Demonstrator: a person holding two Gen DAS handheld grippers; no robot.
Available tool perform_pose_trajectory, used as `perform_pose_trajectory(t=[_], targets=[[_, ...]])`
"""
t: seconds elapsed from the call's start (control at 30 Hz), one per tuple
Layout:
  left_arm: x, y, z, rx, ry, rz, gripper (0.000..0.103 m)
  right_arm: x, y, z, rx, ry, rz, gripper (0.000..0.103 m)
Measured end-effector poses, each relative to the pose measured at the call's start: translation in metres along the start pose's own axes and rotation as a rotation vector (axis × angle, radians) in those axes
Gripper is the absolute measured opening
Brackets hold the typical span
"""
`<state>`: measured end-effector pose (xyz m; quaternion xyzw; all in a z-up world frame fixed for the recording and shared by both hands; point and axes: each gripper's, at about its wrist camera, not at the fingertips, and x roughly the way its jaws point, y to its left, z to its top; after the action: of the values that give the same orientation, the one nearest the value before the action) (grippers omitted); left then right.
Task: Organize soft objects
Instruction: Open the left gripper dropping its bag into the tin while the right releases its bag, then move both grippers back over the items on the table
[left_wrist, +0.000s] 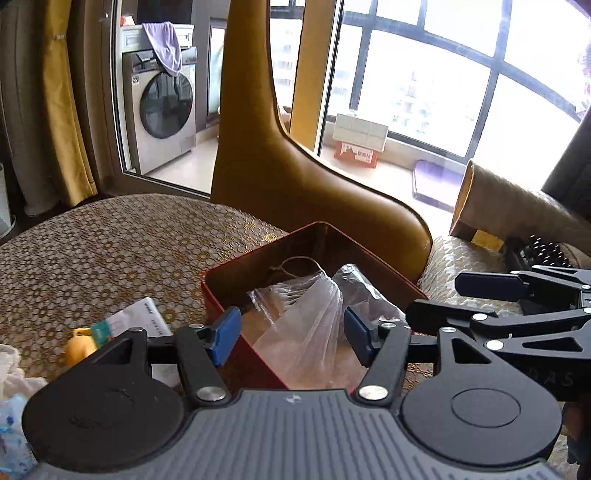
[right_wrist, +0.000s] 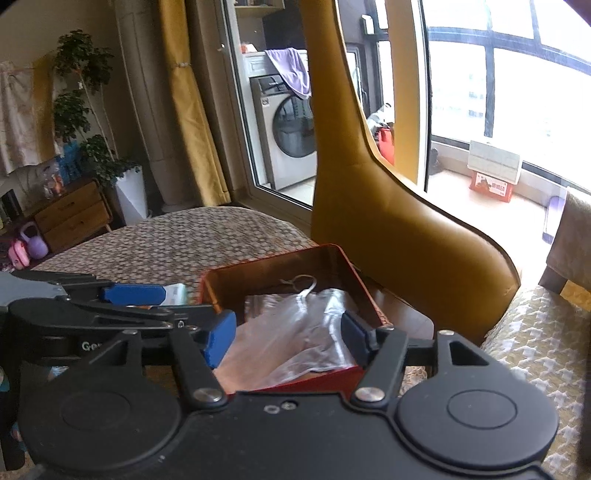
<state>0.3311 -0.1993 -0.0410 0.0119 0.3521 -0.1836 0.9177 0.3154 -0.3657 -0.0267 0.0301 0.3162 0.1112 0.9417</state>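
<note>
A red tin box (left_wrist: 221, 295) (right_wrist: 340, 373) stands on the patterned table, holding crumpled clear plastic bags (left_wrist: 314, 317) (right_wrist: 295, 332) and a loop of string (left_wrist: 295, 267). My left gripper (left_wrist: 291, 332) is open over the box's near left corner, its blue pads either side of the plastic without touching it. My right gripper (right_wrist: 288, 336) is open over the box's near edge, above the plastic. Each gripper shows in the other's view: the right one (left_wrist: 480, 291) at the right, the left one (right_wrist: 162, 306) at the left. Both are empty.
A tissue pack (left_wrist: 133, 321), a yellow toy (left_wrist: 79, 345) and white cloth (left_wrist: 11, 369) lie on the table (left_wrist: 110, 251) left of the box. A mustard chair back (left_wrist: 280, 173) (right_wrist: 388, 221) rises behind the box. A cushioned seat (right_wrist: 535, 332) is at the right.
</note>
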Motion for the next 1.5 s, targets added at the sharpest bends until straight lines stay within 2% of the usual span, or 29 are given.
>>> perform_pose_trajectory(t=[0.13, 0.23, 0.8, 0.93, 1.03, 1.33, 1.5], targets=[[-0.027, 0.006, -0.004, -0.004, -0.032, 0.006, 0.061, -0.017, 0.011, -0.001, -0.004, -0.018, 0.018, 0.065], [-0.045, 0.011, -0.007, -0.007, -0.056, 0.018, 0.068, -0.029, 0.023, -0.003, -0.013, -0.029, 0.032, 0.068], [-0.121, 0.057, -0.046, -0.060, -0.094, 0.068, 0.070, -0.060, 0.089, -0.014, -0.054, -0.088, 0.111, 0.079], [-0.137, 0.069, -0.056, -0.075, -0.107, 0.077, 0.080, -0.065, 0.105, -0.019, -0.070, -0.108, 0.122, 0.084], [-0.148, 0.078, -0.064, -0.088, -0.120, 0.078, 0.082, -0.068, 0.117, -0.022, -0.084, -0.119, 0.136, 0.088], [-0.171, 0.101, -0.088, -0.111, -0.136, 0.093, 0.099, -0.073, 0.139, -0.037, -0.092, -0.132, 0.170, 0.099], [-0.179, 0.111, -0.100, -0.109, -0.139, 0.090, 0.100, -0.072, 0.153, -0.044, -0.109, -0.125, 0.188, 0.102]])
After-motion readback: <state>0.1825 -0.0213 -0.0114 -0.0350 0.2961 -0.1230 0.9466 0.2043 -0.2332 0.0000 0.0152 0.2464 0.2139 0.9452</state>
